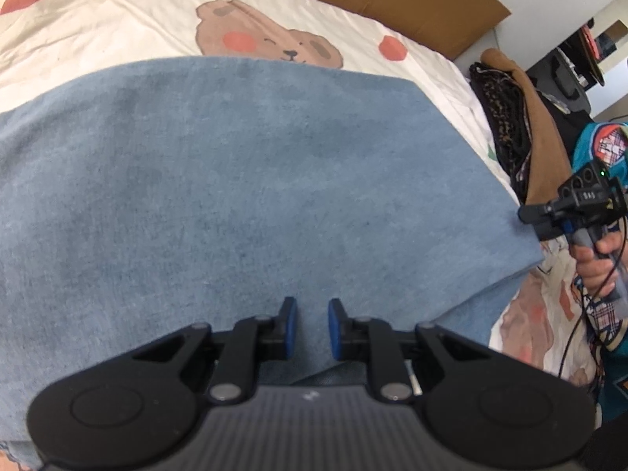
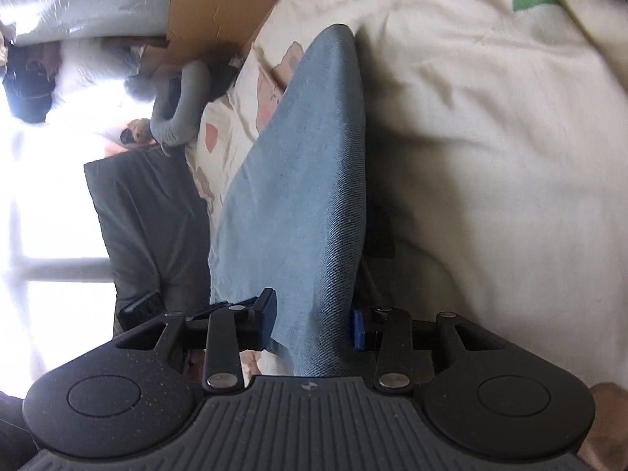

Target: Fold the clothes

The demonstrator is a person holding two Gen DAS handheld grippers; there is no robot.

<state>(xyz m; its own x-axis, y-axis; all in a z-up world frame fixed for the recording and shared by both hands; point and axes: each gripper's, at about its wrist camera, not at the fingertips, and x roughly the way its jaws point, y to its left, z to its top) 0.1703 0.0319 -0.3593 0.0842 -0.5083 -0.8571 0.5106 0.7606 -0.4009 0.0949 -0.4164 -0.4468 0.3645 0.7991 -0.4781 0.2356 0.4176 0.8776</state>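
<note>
Denim cloth [image 1: 243, 180] edge sits between right gripper [image 2: 312, 324] fingers [image 2: 267, 314].

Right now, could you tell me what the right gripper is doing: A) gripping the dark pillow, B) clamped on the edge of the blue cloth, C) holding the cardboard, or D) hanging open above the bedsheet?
B: in the right wrist view the right gripper has the folded edge of the blue cloth between its pads, lifted off the bedsheet.

A bed [image 1: 117, 11] covered by a cream sheet [image 2: 490, 137] (printed with brown bears and coral spots) carries a blue denim garment [image 1: 235, 180] spread flat across it. A dark patterned cloth pile [image 1: 498, 117] lies at the bed's right edge.
</note>
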